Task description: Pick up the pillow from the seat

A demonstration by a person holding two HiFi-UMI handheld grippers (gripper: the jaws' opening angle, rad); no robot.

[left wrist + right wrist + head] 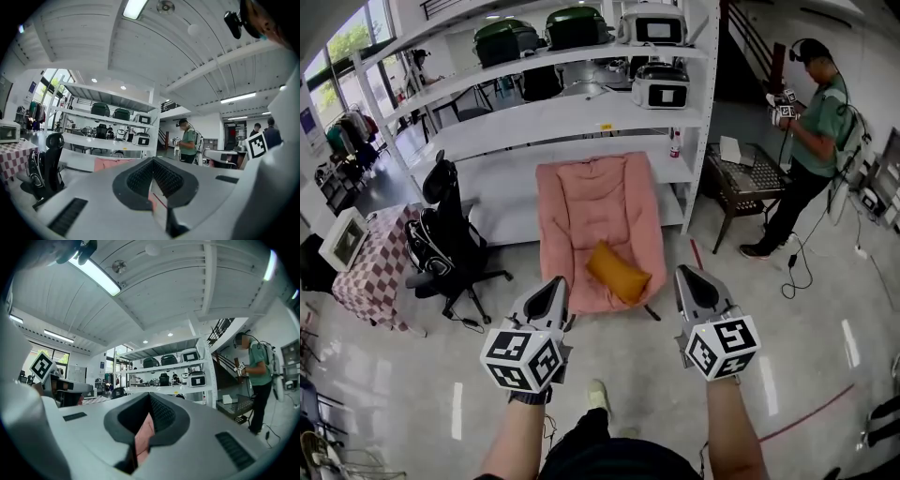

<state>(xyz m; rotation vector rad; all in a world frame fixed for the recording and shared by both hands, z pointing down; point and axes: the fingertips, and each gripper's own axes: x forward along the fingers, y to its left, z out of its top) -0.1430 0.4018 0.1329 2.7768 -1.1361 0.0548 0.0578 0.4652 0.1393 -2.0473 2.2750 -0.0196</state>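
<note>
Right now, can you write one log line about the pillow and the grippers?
pillow: on pink seat | left gripper: shut, empty | right gripper: shut, empty

An orange pillow (619, 272) in smooth, matt cloth lies on a pink seat (591, 206) of soft, quilted matt fabric with stitched seams. The floor (806, 366) is pale, hard and glossy, mirroring streaks of light. The left tool (554, 284) and right tool (686, 274) have smooth, matt grey plastic shells. Their pads (139, 177) are black with a fine ribbed, rubbery-looking texture. The shelving (572, 117) is smooth and white, like painted metal. An office chair (441, 234) has matt black upholstery and a hard plastic base. A checked cloth (375, 267) drapes a small worktop. A side table (748, 173) is dark metal wire mesh. The ceiling (154, 51) is white ribbed panelling.
</note>
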